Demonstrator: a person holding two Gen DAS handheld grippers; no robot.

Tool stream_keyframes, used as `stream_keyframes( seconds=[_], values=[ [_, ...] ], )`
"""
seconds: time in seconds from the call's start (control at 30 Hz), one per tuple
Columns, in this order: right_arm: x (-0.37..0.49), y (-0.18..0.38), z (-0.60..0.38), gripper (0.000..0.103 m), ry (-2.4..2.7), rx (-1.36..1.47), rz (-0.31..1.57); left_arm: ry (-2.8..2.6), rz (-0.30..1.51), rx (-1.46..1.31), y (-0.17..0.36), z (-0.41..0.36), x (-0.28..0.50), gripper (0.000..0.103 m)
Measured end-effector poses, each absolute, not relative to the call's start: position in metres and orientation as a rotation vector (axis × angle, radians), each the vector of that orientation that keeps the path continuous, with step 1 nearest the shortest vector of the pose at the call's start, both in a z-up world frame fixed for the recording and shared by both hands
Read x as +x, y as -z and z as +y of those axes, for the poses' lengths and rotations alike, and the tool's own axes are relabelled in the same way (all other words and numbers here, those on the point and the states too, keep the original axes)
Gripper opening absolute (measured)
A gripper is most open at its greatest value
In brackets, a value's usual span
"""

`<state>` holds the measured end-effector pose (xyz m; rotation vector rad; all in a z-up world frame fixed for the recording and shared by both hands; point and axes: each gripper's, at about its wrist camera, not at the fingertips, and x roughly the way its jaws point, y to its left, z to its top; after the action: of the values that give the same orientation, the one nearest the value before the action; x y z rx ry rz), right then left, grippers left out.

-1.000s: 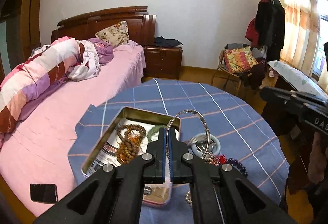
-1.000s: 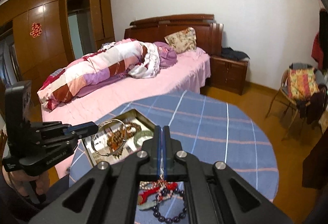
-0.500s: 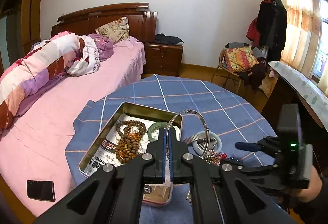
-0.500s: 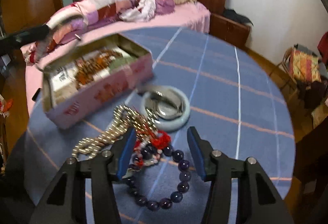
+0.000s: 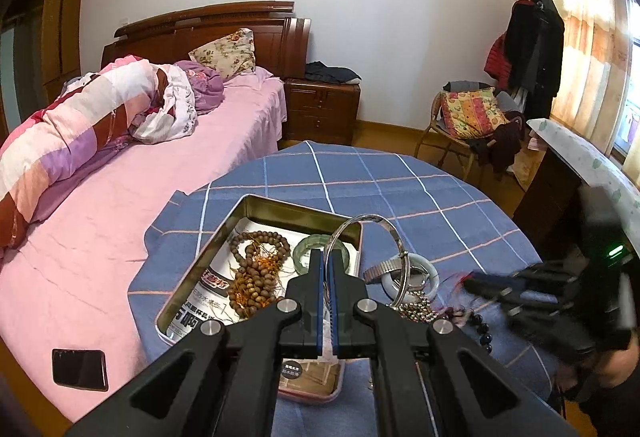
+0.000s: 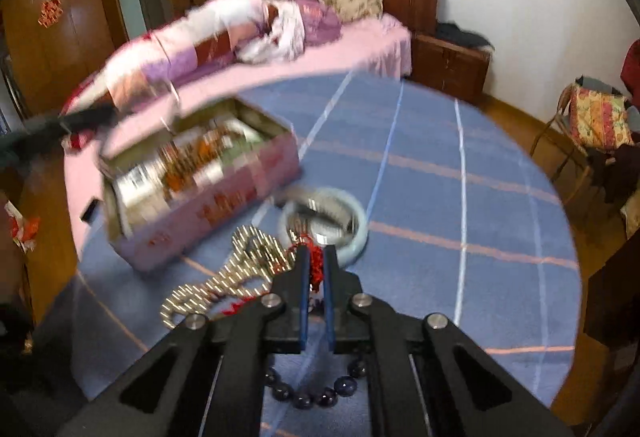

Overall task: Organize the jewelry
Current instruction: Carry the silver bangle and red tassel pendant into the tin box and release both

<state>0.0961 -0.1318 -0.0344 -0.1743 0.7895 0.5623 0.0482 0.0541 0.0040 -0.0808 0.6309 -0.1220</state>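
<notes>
From your left wrist camera, your left gripper (image 5: 327, 265) has its jaws pressed nearly together on the rim of a thin silver bangle (image 5: 370, 257), which stands up as a hoop just ahead and to the right of the tips. The blue pads hide the clamped part of the ring. Directly beyond the tips sits the open tin box (image 5: 256, 237), holding a wooden bead strand (image 5: 256, 269) and a green jade bangle (image 5: 316, 251); your own fingers cover the box's near right corner. To the right of the tips lie a pale bangle (image 5: 412, 277) with a metal watch band (image 5: 380, 268) across it, then a heap of metal beads (image 5: 418, 309). Your right gripper (image 5: 520, 289) comes in from the far right, smeared by motion, so its jaws cannot be read here.

From your right wrist camera, most of the scene is blurred. Your right gripper (image 6: 315, 269) has its jaws drawn close on a red tassel (image 6: 316, 265). A dark bead bracelet (image 6: 316, 393) hangs below between the arms, partly hidden. Only this view shows the box's pink side (image 6: 224, 205), ahead and left of the tips, and the gold bead chain (image 6: 224, 277) spread just left of them. The pale bangle (image 6: 356, 233) lies right beyond the tips on the blue checked tablecloth (image 6: 460, 197).
</notes>
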Motion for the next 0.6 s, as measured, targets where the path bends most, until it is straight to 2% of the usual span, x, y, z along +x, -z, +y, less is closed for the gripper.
stream_keyframes(
  seconds=[0.27, 0.6],
  values=[
    [0.080, -0.032, -0.117, 0.008, -0.601, -0.185, 0.629, 0.095, 0.607, -0.070, -0.016, 0.066, 0.053, 0.001],
    [0.095, -0.061, -0.074, 0.008, -0.651, -0.207, 0.566, 0.051, 0.625, -0.058, -0.017, 0.088, 0.068, 0.001]
  ],
)
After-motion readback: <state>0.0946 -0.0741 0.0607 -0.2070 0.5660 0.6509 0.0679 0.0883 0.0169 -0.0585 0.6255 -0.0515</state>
